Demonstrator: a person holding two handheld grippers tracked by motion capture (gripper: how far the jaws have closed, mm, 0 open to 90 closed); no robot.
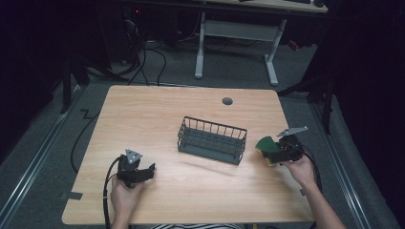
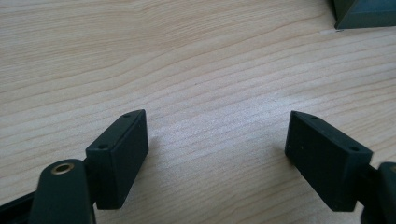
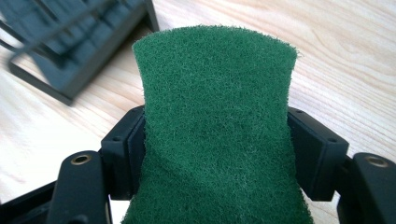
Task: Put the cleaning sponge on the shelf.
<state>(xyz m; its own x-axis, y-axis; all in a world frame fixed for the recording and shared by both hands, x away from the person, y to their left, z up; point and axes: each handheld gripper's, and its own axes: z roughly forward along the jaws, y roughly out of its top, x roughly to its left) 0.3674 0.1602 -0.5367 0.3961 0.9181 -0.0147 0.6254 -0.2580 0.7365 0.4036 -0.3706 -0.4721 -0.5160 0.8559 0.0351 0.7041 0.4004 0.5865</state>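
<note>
Your right gripper (image 1: 273, 151) grasps the sponge (image 1: 266, 146) near the right edge of the desk (image 1: 143, 119), just beside the right end of the wire basket (image 1: 212, 140). In the right gripper view, the two black jaws press on the sponge (image 3: 219, 130) from both sides and pinch it in at the waist, so its sides curve inward between the pads. Its green scouring face is turned toward the camera on that gripper. The long axis of the sponge runs along the jaws, and its free end sticks out past the fingertips toward the basket (image 3: 70, 46), whose near corner lies up and to the left of it in that view. In the high view, a yellow layer shows under the green one, and the sponge points left from your hand toward the basket, apart from it.

Your left gripper (image 1: 143, 172) rests at the near left part of the desk, well apart from the basket. In the left gripper view, your left gripper (image 2: 217, 144) has its jaws released and spread wide, with bare wood (image 2: 187, 70) between them.
</note>
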